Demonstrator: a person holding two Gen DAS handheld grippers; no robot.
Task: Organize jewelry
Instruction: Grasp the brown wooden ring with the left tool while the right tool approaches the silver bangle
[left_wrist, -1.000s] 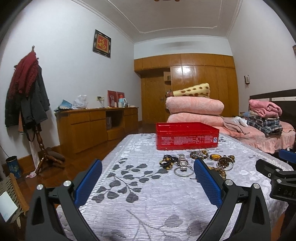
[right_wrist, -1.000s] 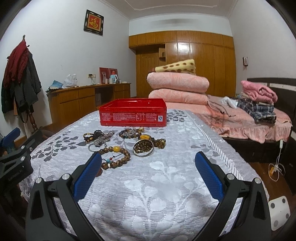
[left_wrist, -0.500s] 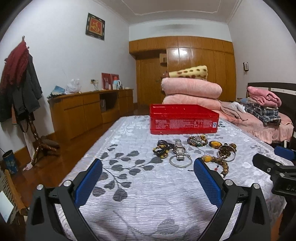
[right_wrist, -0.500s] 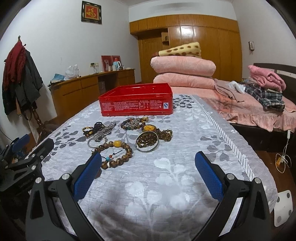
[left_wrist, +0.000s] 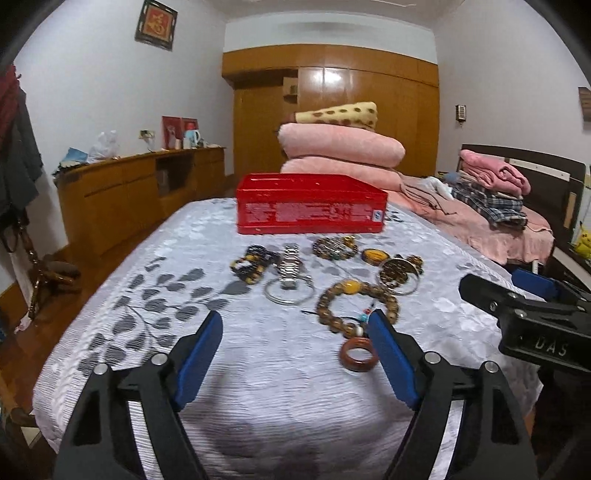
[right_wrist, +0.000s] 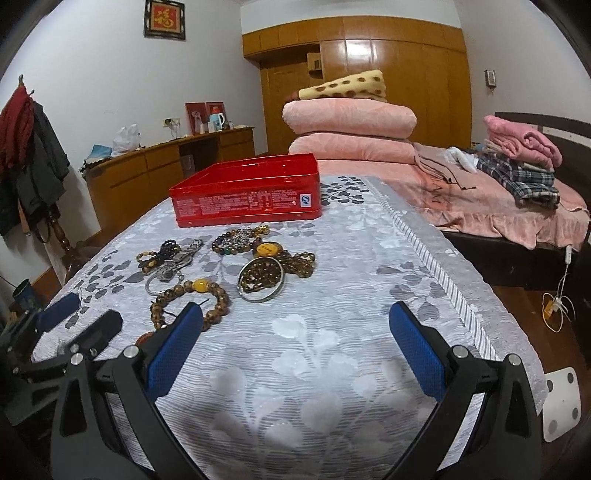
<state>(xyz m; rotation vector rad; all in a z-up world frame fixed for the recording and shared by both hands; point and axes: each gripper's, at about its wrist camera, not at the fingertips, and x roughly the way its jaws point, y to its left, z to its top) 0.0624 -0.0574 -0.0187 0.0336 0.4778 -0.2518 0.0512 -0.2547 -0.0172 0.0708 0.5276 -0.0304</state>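
Observation:
A red tin box (left_wrist: 310, 208) stands at the far end of the grey cloth-covered table (left_wrist: 258, 369); it also shows in the right wrist view (right_wrist: 247, 195). Several pieces of jewelry lie in front of it: a brown bead bracelet with a yellow bead (left_wrist: 356, 302), a silver watch (left_wrist: 290, 264) on a silver bangle, a dark bead bracelet (left_wrist: 251, 262) and a red-brown ring (left_wrist: 359, 355). My left gripper (left_wrist: 295, 332) is open and empty, just short of the ring. My right gripper (right_wrist: 295, 326) is open and empty, to the right of the bead bracelet (right_wrist: 188, 304).
A bangle filled with beads (right_wrist: 261, 278) and an amber pendant (right_wrist: 267, 250) lie right of the middle. A bed with folded pink quilts (right_wrist: 351, 129) stands behind and to the right. A wooden sideboard (left_wrist: 129, 188) runs along the left wall.
Both grippers have moved forward and tilted down toward the jewelry. The red-brown ring has come into the left wrist view. Both stay open.

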